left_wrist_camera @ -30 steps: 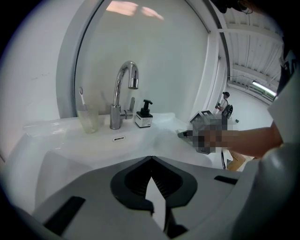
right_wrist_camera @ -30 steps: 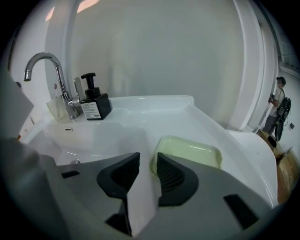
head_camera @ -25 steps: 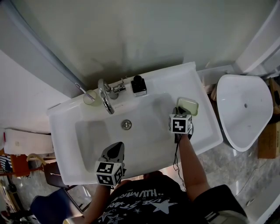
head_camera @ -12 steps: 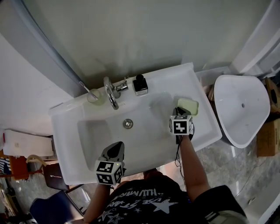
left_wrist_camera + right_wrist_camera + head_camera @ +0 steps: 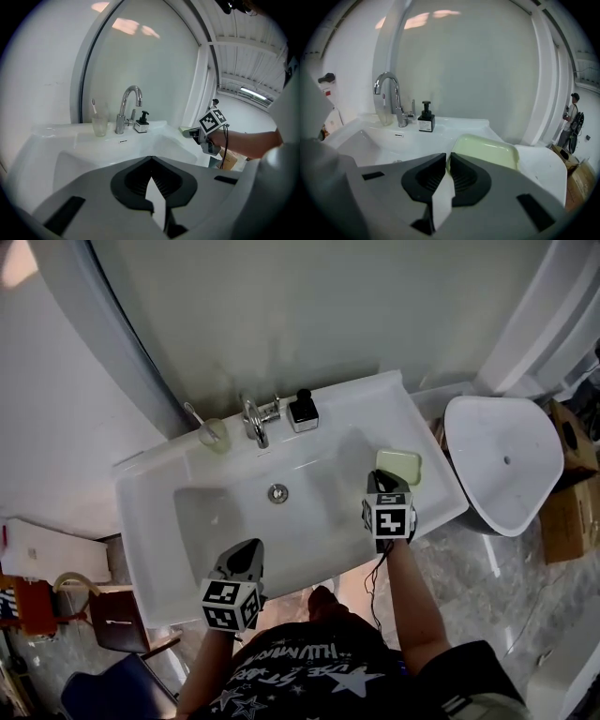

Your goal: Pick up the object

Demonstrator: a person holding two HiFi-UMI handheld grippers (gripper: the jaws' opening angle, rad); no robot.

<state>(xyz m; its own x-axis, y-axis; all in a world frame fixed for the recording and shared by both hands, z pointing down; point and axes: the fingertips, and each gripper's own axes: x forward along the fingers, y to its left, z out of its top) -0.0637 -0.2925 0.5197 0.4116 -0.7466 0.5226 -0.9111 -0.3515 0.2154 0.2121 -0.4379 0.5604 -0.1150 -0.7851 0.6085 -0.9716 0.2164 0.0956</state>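
right hand-held gripper (image 5: 447,158) pinches the rim of the green soap dish (image 5: 485,151).

The head camera sits high up and looks almost straight down on the whole white sink (image 5: 150,521), with the wall (image 5: 281,315) at the top of its picture. The left claw (image 5: 246,554) carries a camera that sits low by the sink's front edge and looks across the bowl to the tap (image 5: 129,108) and the soap bottle (image 5: 141,123). It sees the right claw (image 5: 192,133) off to the side too. The right claw's camera is very close to the green dish (image 5: 485,150) and faces the same tap and bottle. All three views share those two. Both claw views bend and go dark at the rim, so the far sides are hard to tell.
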